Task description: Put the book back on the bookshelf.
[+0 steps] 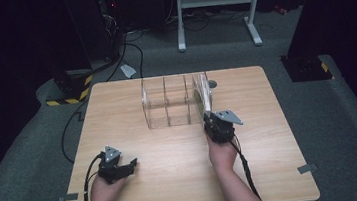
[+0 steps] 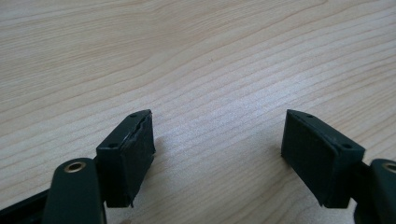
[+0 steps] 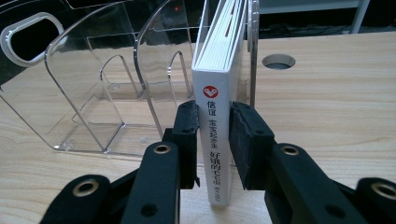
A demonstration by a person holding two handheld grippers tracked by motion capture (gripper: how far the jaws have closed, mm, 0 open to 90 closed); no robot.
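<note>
The right hand-held gripper [image 3: 212, 140], low in the centre of its own view, clamps the spine of a white book [image 3: 218, 116] standing upright in the rightmost slot of the clear acrylic rack [image 1: 166, 101] at the table's [image 1: 140, 185] far middle. The book looks either mid-insertion or mid-withdrawal; the next move needs a straight slide along the dividers. The left hand-held gripper [image 2: 217, 154] rests wide open and empty, lower left in the high view.

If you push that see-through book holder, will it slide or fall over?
The clear acrylic book rack would probably slide: it looks light, and its smooth base sits flat on the wooden table. It seems stiff, with rigid dividers. The white book the right gripper clamps adds some weight at one end.
</note>
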